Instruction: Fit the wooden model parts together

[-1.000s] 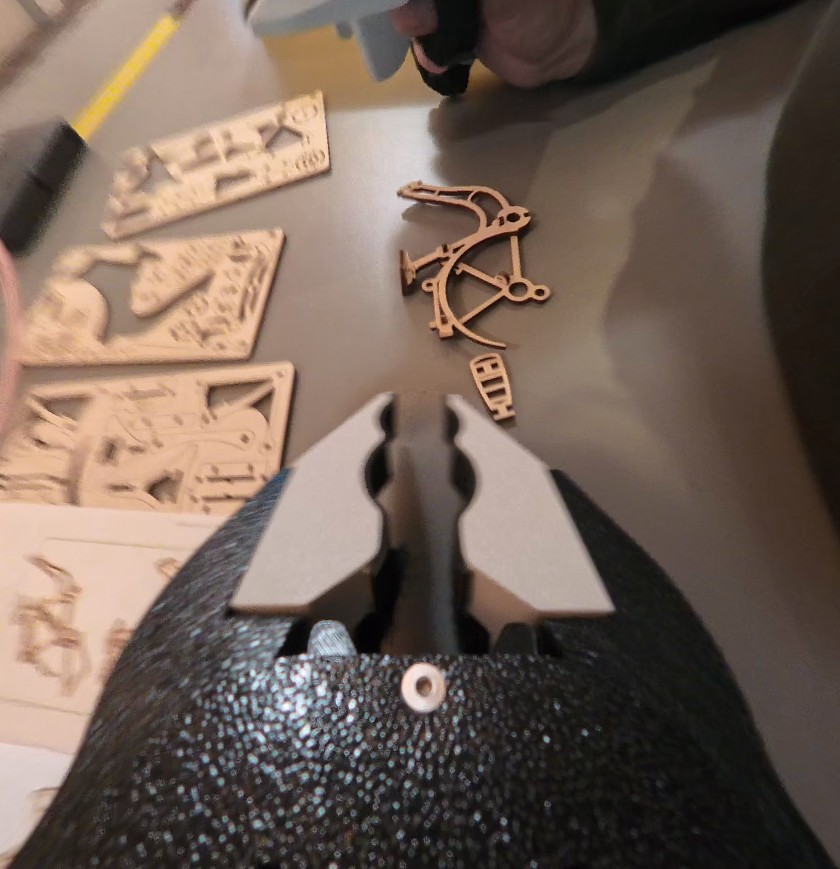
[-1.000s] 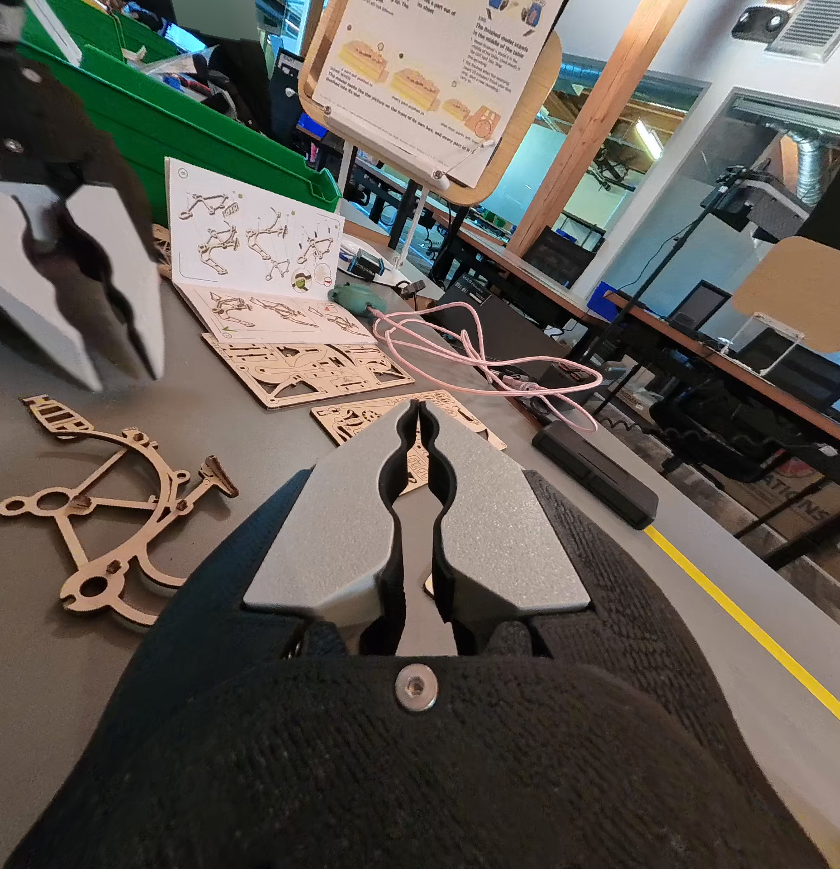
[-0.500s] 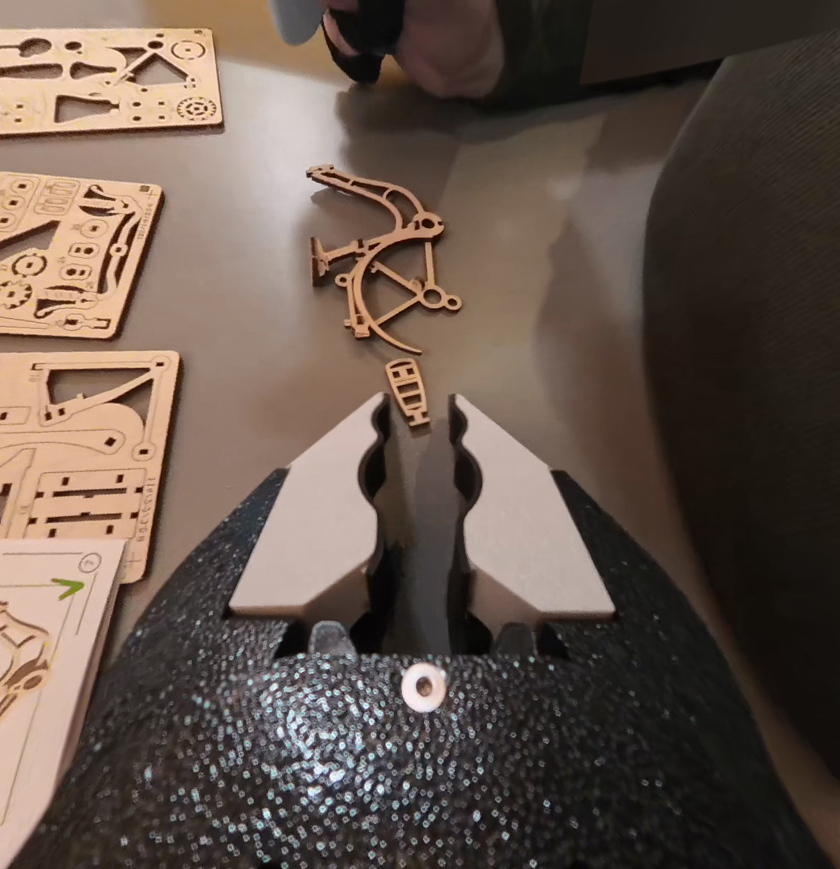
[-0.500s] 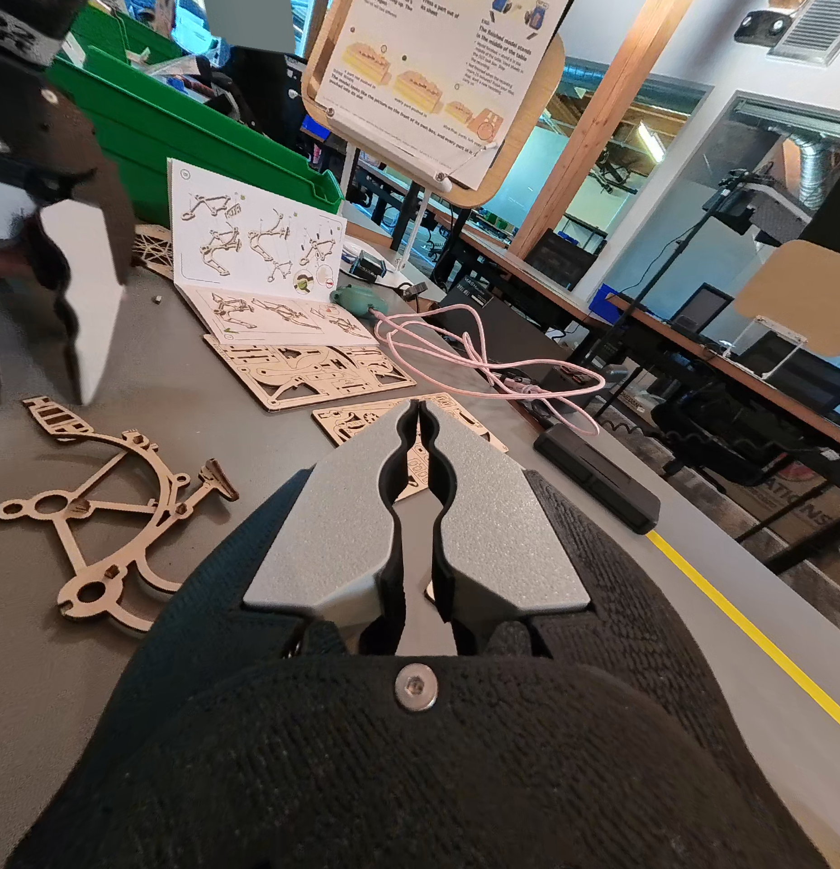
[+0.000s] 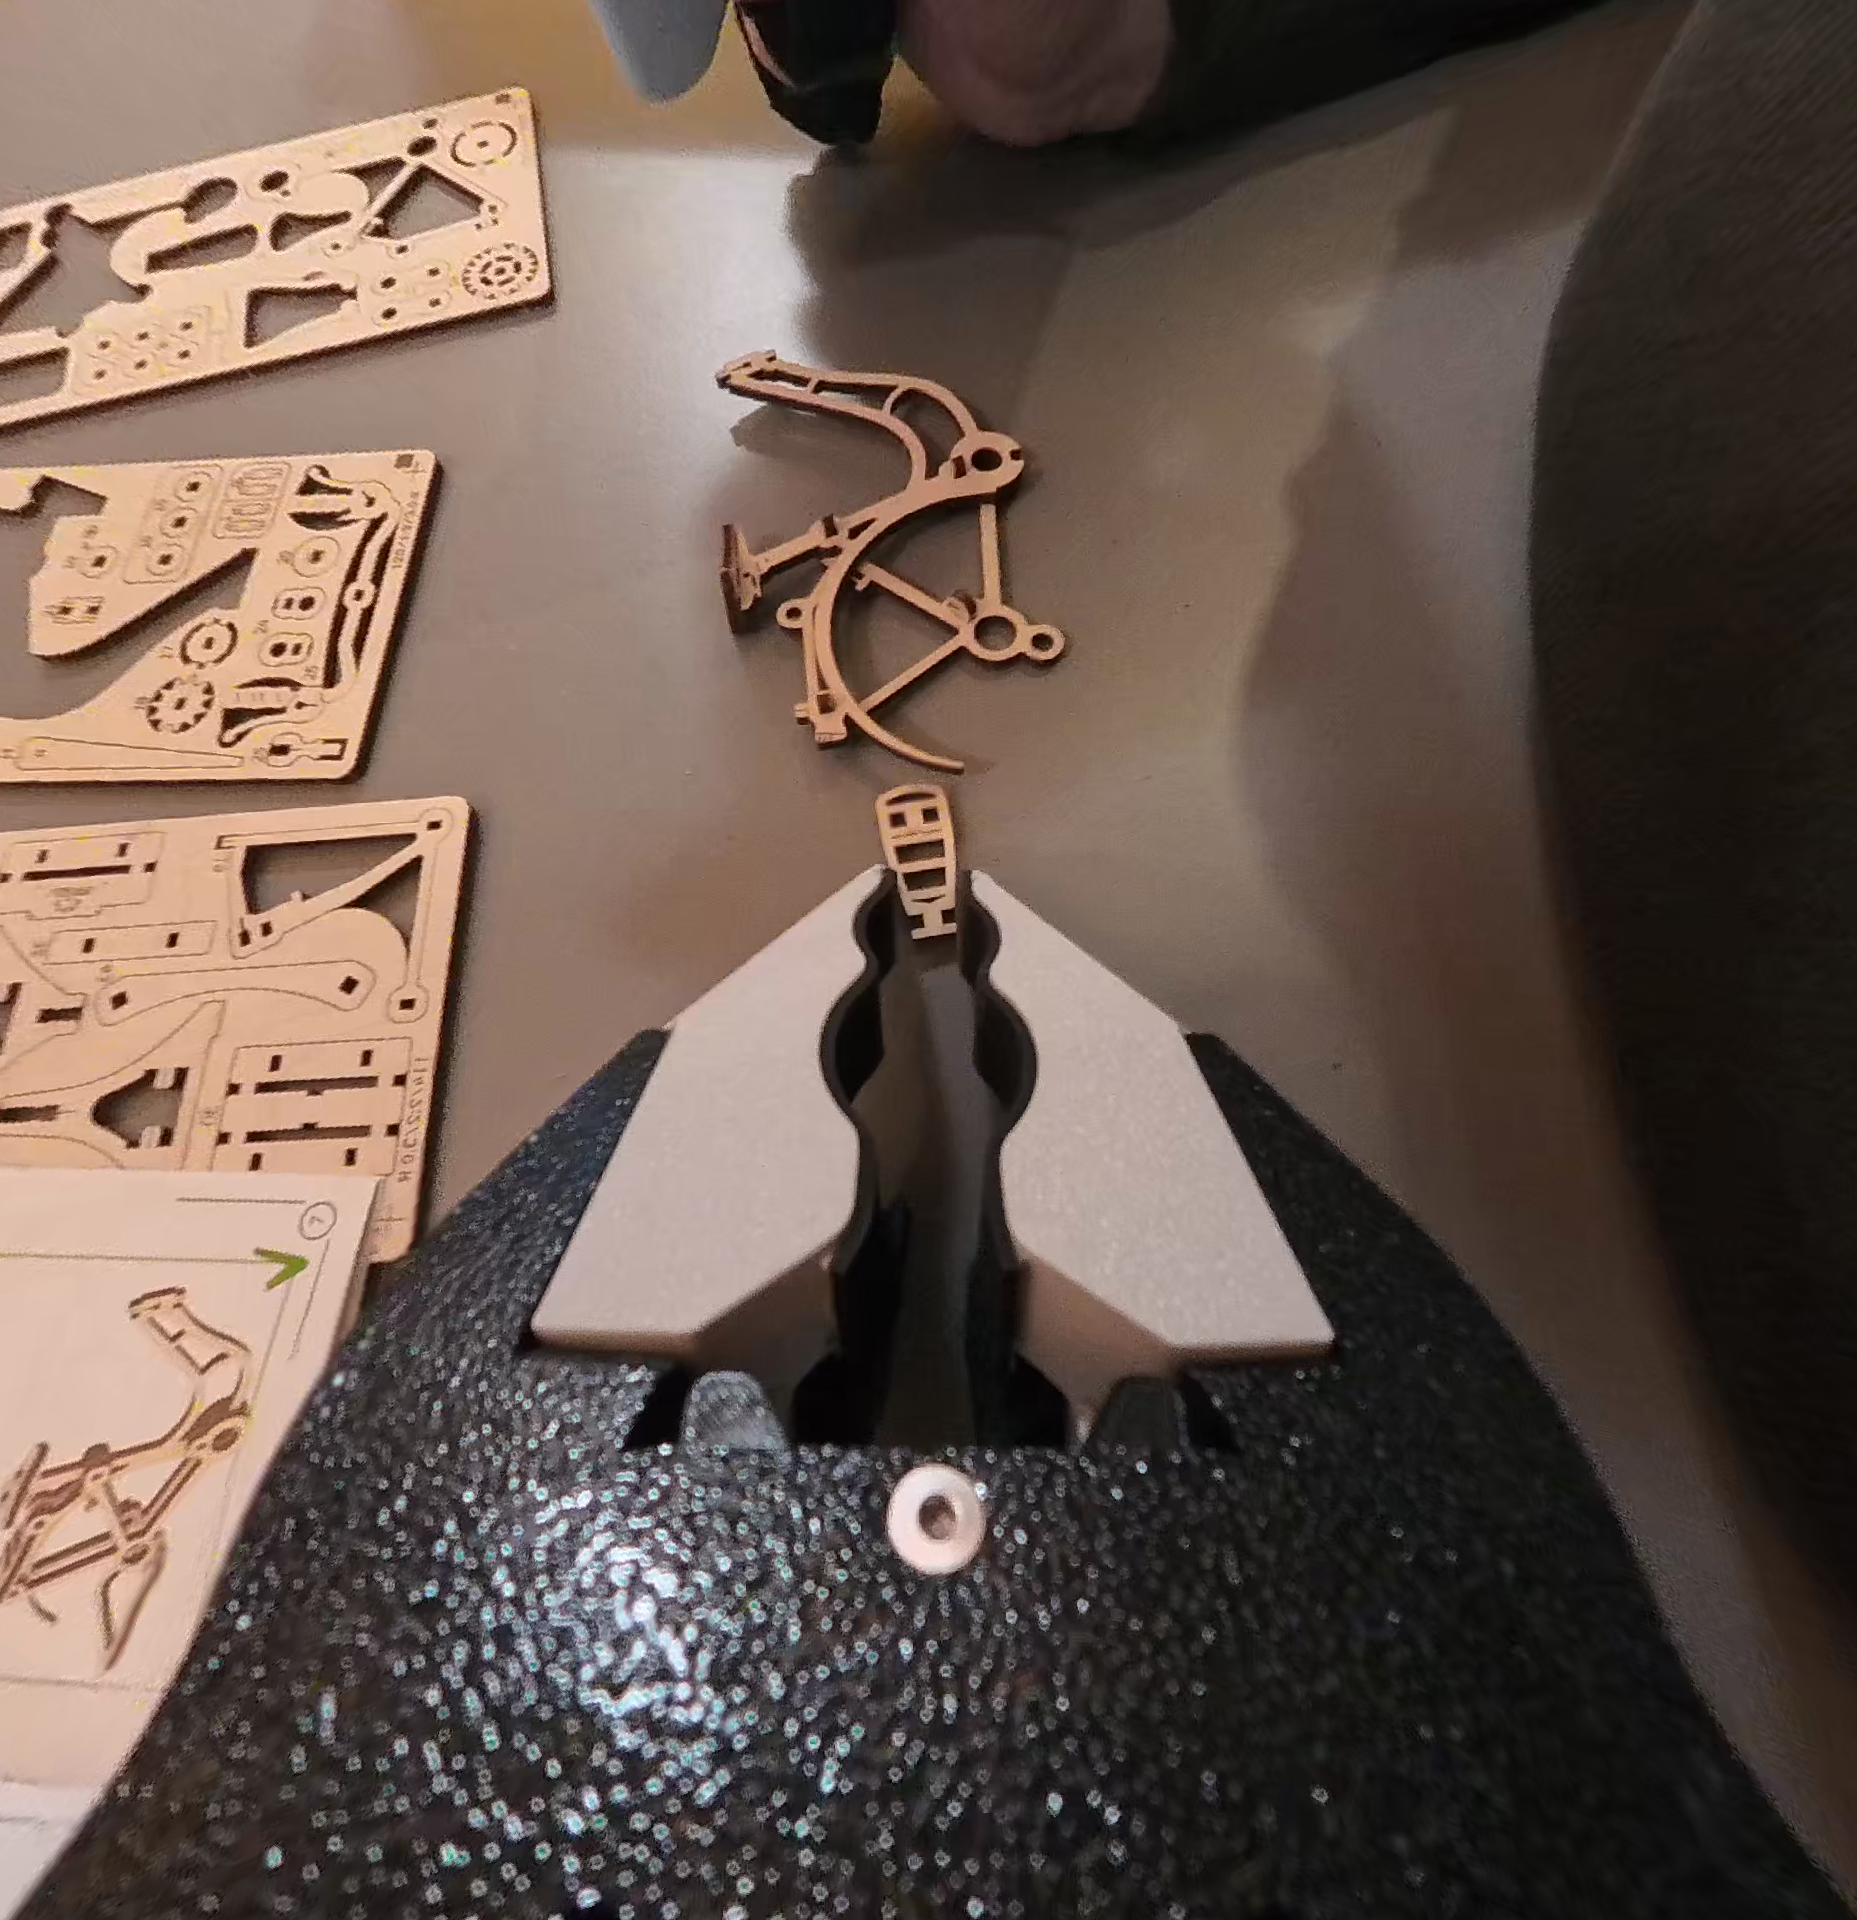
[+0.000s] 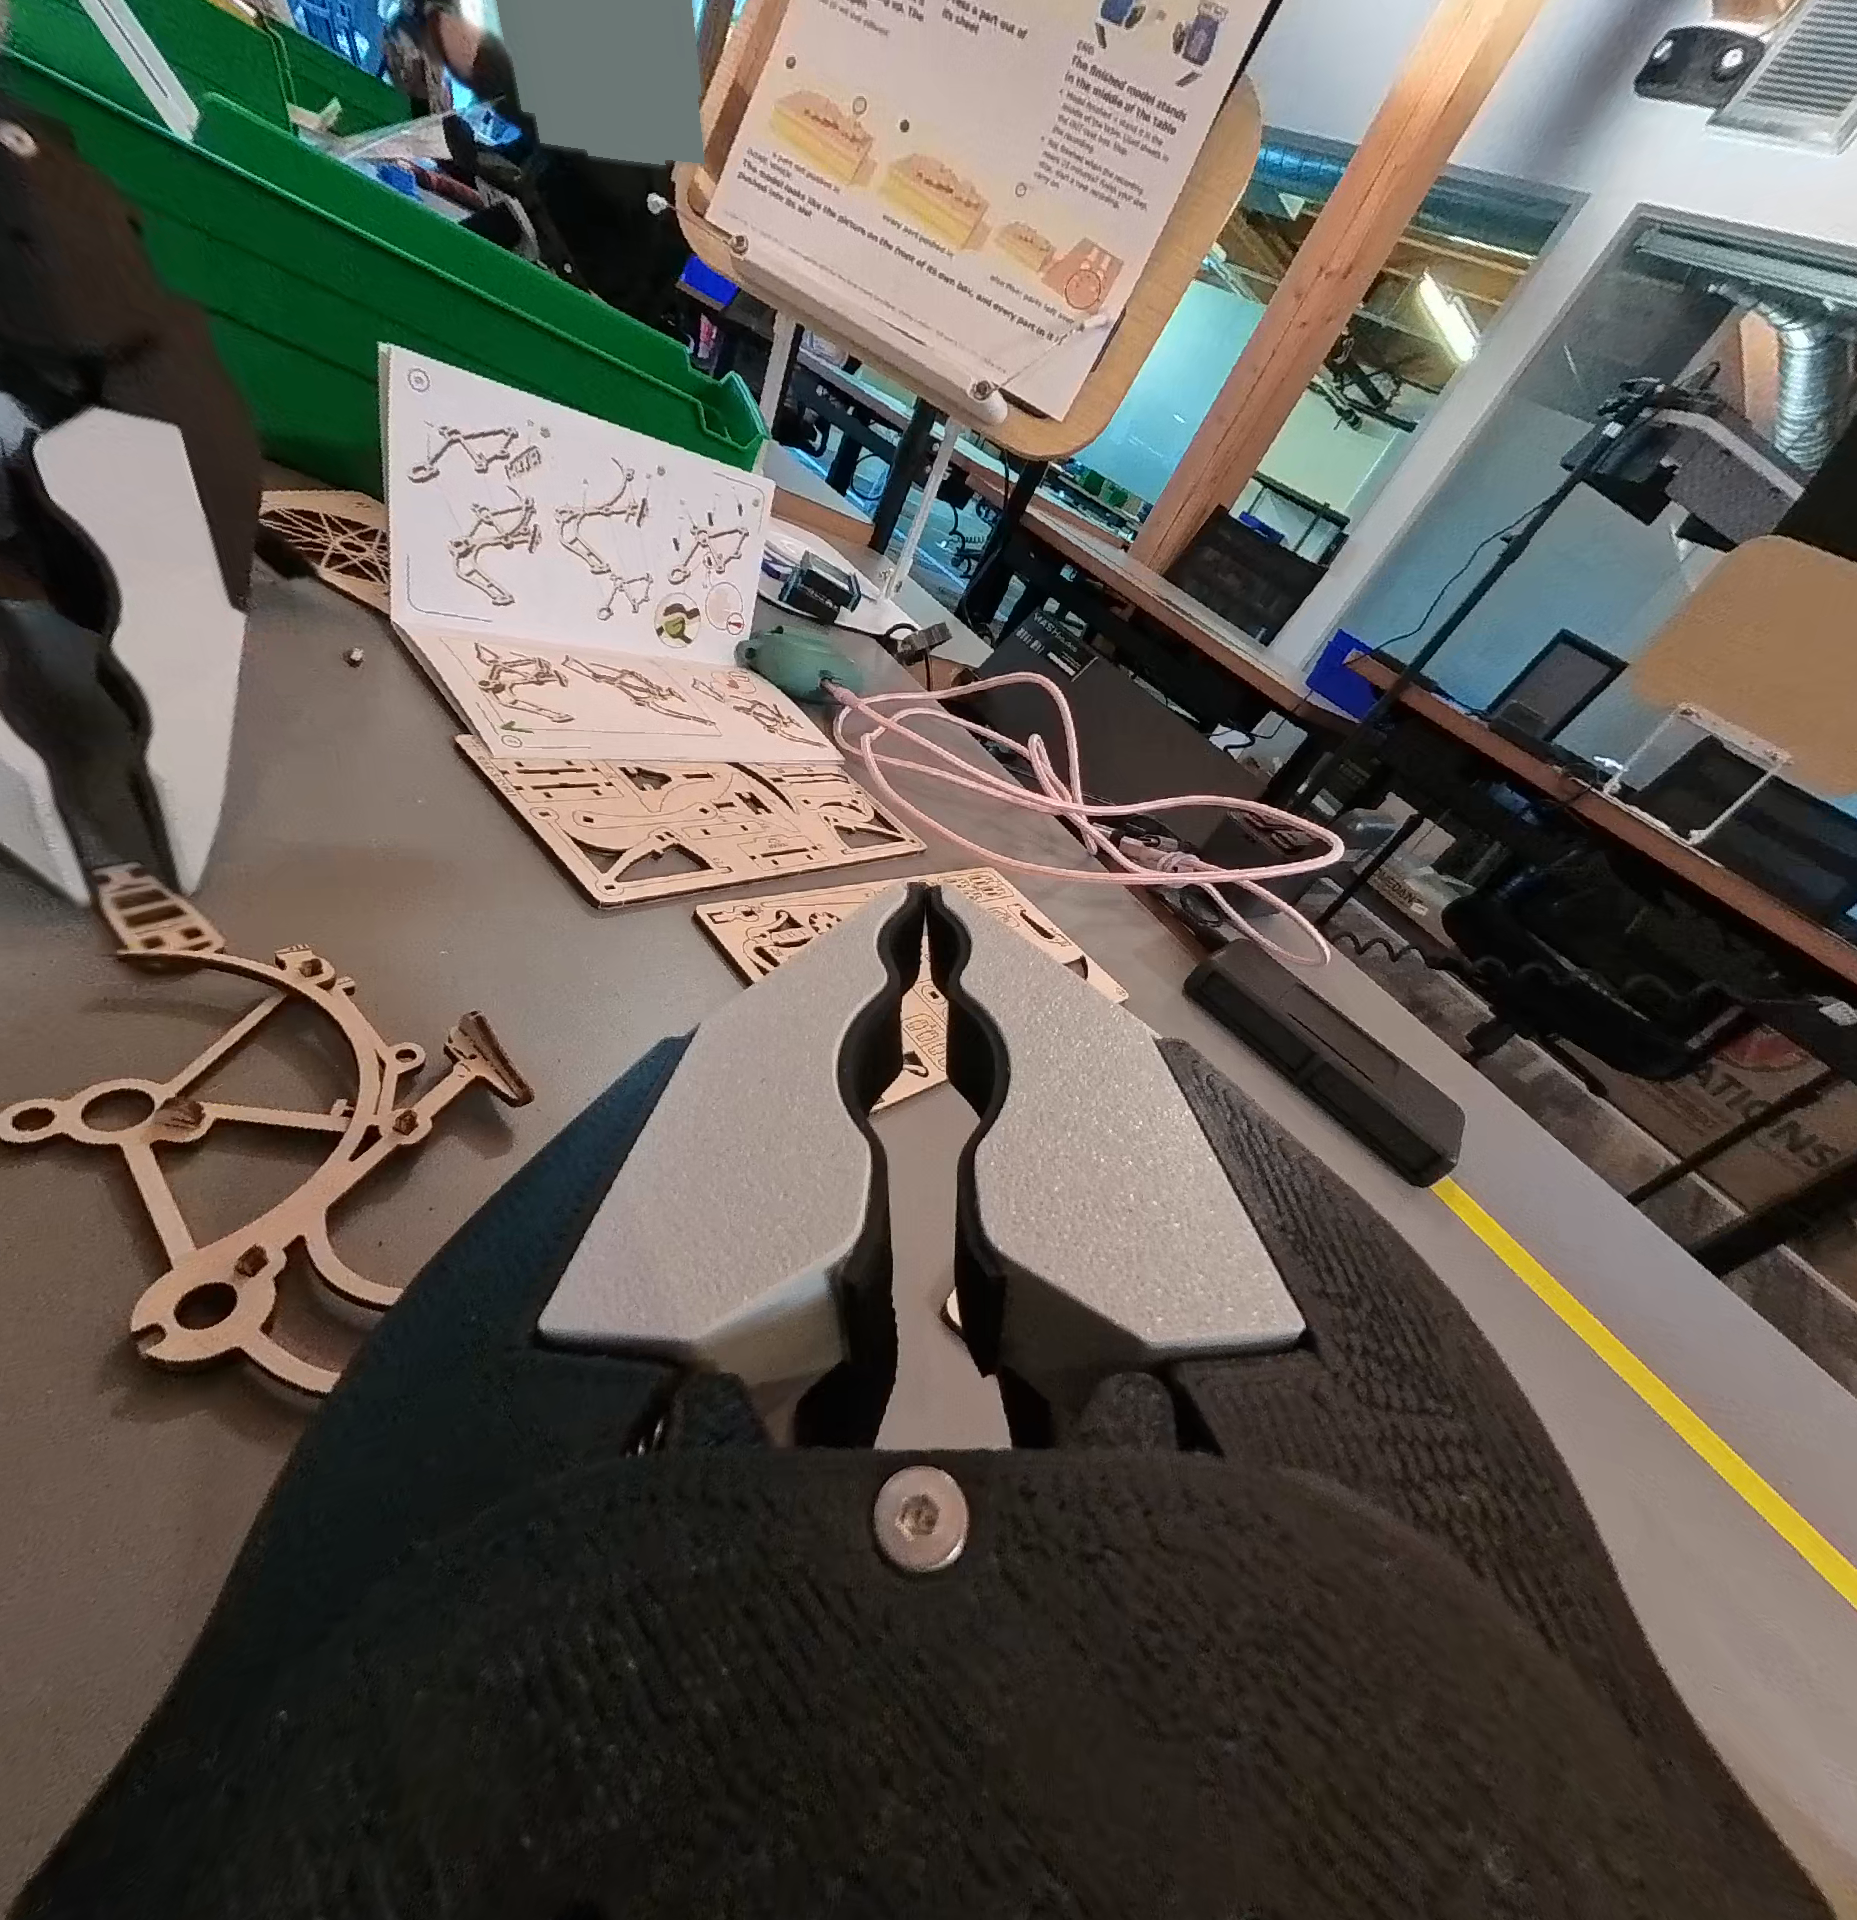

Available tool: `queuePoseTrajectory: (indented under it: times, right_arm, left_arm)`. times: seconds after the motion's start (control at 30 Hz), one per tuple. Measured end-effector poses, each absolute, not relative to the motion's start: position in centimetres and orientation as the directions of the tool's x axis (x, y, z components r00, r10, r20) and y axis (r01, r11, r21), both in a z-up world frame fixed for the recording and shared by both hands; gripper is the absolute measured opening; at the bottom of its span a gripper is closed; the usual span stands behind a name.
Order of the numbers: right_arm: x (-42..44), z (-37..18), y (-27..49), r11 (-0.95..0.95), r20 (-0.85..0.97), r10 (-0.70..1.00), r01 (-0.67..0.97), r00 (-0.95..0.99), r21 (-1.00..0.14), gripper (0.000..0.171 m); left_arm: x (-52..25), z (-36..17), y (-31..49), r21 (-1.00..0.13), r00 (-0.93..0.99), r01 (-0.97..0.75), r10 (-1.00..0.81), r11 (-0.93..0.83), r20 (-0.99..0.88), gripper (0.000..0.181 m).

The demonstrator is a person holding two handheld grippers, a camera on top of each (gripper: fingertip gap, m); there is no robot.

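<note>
A small slotted wooden part (image 5: 908, 831) lies flat on the grey table (image 5: 1267, 727), just below a larger curved wooden frame (image 5: 882, 582). My left gripper (image 5: 926, 885) is open and low over the table, its two tips on either side of the small part's narrow end. The right wrist view shows the same: the left gripper (image 6: 124, 862) over the small part (image 6: 160, 920), with the curved frame (image 6: 249, 1122) beside it. My right gripper (image 6: 924, 906) is shut and empty, above the table to the right of the frame.
Three laser-cut wooden sheets (image 5: 228, 613) and an open instruction booklet (image 6: 591, 582) lie left of the parts. A pink cable (image 6: 1090, 800), a black block (image 6: 1319, 1049) and green bins (image 6: 332, 281) stand farther off. A yellow line (image 6: 1630, 1382) marks the table edge. One gripper's finger ends stand about 15 cm off the other's.
My left gripper has moved forward and down until its tips straddle the small part's narrow end. The right gripper has stayed still and shut.
</note>
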State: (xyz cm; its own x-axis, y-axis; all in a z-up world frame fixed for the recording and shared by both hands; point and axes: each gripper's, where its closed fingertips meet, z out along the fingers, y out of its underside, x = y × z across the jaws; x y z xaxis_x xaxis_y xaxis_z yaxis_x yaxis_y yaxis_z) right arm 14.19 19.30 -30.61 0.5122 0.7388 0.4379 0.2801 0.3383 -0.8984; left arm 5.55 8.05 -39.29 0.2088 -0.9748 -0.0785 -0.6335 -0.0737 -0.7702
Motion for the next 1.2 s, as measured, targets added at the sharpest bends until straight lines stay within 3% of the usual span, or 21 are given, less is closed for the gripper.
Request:
queuePoseTrajectory:
  times: [0.03, 0.4, 0.63, 0.8, 1.03, 1.2]
  right_arm:
    - [14.2, -30.6, 19.3, 0.338, 0.438, 0.739, 0.280, 0.512, -0.898, 0.000]
    - [13.5, -30.3, 18.2, 0.382, 0.462, 0.754, 0.261, 0.466, -0.886, 0.003]
    - [9.4, -30.3, 9.9, 0.602, 0.613, 0.786, 0.122, 0.083, -0.789, 0.022]
    - [8.3, -32.0, 7.8, 0.655, 0.649, 0.755, 0.139, -0.089, -0.743, 0.031]
    - [7.5, -33.3, 6.4, 0.718, 0.695, 0.695, 0.130, -0.184, -0.684, 0.029]
    - [7.3, -33.6, 5.9, 0.729, 0.705, 0.682, 0.117, -0.192, -0.674, 0.017]
  left_arm:
    - [5.4, -39.2, 8.2, -0.770, 0.213, -0.635, -0.973, -0.067, -0.090, 0.008]
    - [4.9, -35.4, 9.8, -0.898, 0.300, -0.427, -0.953, -0.102, -0.035, 0.008]
    - [5.2, -34.1, 9.4, -0.929, 0.284, -0.356, -0.959, -0.098, -0.008, 0.008]
    - [6.1, -33.1, 7.7, -0.945, 0.182, -0.283, -0.976, -0.165, 0.116, 0.008]
    - [6.7, -33.3, 6.5, -0.929, 0.099, -0.264, -0.965, -0.260, 0.242, 0.008]
    - [6.9, -33.4, 5.9, -0.917, 0.061, -0.270, -0.956, -0.294, 0.289, 0.008]
